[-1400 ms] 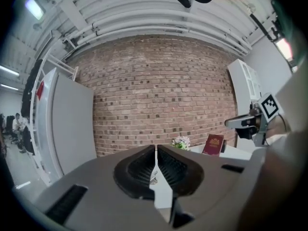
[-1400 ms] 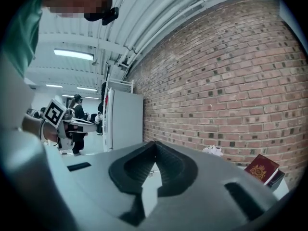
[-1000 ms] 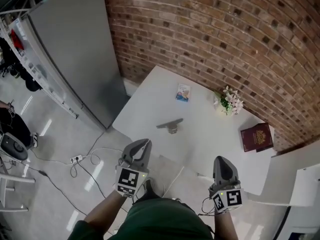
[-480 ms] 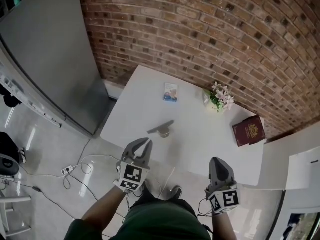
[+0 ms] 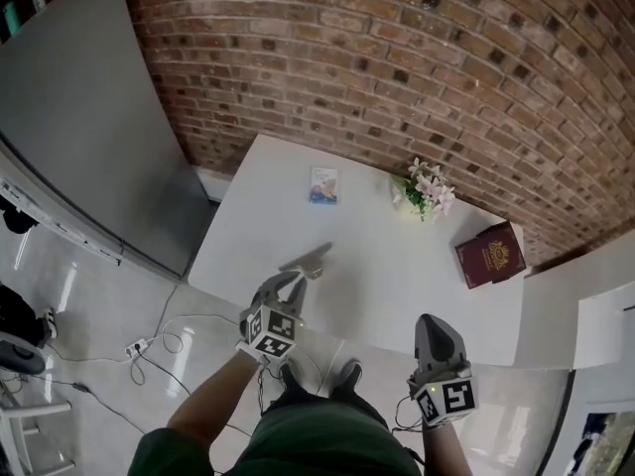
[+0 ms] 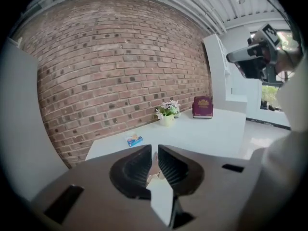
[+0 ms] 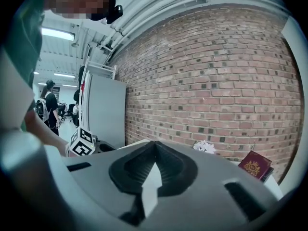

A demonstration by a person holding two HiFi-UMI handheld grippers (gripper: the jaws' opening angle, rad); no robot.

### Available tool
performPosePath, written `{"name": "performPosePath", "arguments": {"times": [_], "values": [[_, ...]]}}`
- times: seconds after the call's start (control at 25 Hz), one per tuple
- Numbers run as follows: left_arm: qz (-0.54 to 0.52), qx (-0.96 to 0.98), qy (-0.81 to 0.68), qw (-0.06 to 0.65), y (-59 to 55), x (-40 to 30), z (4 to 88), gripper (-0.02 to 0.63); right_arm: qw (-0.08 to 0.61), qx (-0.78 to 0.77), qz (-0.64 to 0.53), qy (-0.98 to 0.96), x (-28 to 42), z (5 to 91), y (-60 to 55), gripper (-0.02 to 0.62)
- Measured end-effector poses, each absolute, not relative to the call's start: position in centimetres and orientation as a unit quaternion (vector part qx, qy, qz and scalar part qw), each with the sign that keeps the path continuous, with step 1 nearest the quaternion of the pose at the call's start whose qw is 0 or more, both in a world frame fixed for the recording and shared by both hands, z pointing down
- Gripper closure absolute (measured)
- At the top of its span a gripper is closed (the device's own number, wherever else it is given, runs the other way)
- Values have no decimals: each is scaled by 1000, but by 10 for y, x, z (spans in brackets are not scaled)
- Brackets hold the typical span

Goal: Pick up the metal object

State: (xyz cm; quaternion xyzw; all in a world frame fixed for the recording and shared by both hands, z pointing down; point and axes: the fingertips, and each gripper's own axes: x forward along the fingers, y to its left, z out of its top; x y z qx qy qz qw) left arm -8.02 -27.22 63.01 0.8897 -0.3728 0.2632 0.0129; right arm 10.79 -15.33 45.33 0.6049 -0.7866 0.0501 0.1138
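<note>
Progress is early: nothing is lifted yet. In the head view the metal object (image 5: 306,260) lies flat on the white table (image 5: 397,281), left of centre in the frame and close to the table's lower-left edge. The left gripper (image 5: 292,281) sits just below it in the picture, tips pointed at it, near but apparently not touching. Its own view shows the fingers (image 6: 139,165) drawn almost together, only a thin slit between them and nothing clamped. Something small shows through that slit, too blurred to name.

The right gripper (image 5: 434,318) hangs at the lower right, off the table's edge and well apart from the object; its view shows the fingers (image 7: 168,170) fully together and empty.

By my reading, the approach is nearly done. What is left is all of the grasp: spreading the left fingers, bringing them around the object, closing on it and lifting.
</note>
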Motion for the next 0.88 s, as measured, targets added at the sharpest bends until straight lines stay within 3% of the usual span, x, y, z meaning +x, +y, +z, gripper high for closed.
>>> {"name": "performPosePath", "arguments": {"times": [0.08, 0.2, 0.36, 0.88], "values": [[282, 886, -368, 12, -280, -71, 645, 588, 115, 612, 54, -780, 124, 457, -149, 594], [317, 879, -356, 6, -290, -55, 667, 486, 117, 625, 66, -769, 154, 466, -142, 594], [376, 864, -335, -2, -299, -37, 704, 455, 111, 638, 87, -757, 187, 479, -133, 594], [509, 800, -317, 7, -323, -26, 789, 448, 108, 659, 115, -735, 243, 485, -108, 594]]}}
